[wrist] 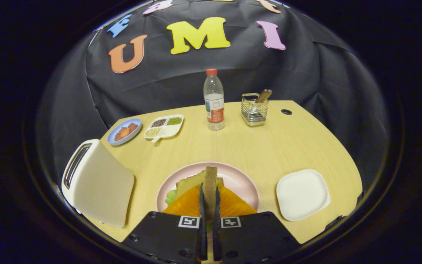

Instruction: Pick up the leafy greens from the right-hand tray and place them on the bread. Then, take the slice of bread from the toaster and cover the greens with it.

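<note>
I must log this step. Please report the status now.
Tool shut on bread slice, held on edge. Below it, pink plate with bread and greens. Nothing in the way.

The camera rides on the claw (209, 196) and looks forward along its two fingers, tilted down over the desk (269, 146). It sits close above the pink plate (240, 179), facing the black cloth wall beyond the far edge of the desk.
</note>
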A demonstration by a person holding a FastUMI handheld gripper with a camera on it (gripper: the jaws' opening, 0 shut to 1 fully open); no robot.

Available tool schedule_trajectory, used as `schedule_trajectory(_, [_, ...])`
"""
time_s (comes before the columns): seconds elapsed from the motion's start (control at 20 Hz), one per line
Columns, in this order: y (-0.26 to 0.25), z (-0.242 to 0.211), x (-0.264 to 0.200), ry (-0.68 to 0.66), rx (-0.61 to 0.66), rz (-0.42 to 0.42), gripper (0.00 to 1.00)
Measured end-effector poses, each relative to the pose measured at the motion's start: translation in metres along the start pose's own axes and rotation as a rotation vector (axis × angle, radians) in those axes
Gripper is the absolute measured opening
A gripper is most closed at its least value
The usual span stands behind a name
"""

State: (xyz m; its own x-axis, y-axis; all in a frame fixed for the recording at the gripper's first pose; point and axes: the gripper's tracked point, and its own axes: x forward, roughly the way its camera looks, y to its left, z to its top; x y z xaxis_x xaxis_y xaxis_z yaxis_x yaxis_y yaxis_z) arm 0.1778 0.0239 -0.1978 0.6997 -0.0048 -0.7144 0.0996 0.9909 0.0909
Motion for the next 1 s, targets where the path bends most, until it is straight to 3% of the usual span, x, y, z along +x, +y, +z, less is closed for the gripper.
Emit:
schedule_trajectory(0.05, [-0.004,-0.003,0.004,0.008,-0.002,-0.003,0.09])
schedule_trajectory(0.1, [-0.005,-0.007,0.007,0.019,-0.006,-0.002,0.18])
schedule_trajectory(0.2, [-0.01,-0.011,0.012,0.031,-0.018,-0.012,0.2])
schedule_trajectory(0.35, [-0.02,-0.021,0.02,0.052,-0.037,-0.044,0.39])
schedule_trajectory(0.4, [-0.023,-0.022,0.021,0.051,-0.035,-0.058,0.39])
schedule_trajectory(0.5, [-0.021,-0.028,0.025,0.061,-0.035,-0.043,0.54])
schedule_trajectory(0.65, [-0.024,-0.032,0.024,0.062,-0.03,-0.045,0.55])
schedule_trajectory(0.85, [-0.022,-0.026,0.0,0.002,-0.024,-0.024,0.84])
schedule_trajectory(1.0, [-0.017,-0.013,-0.035,-0.102,-0.026,0.008,0.93])
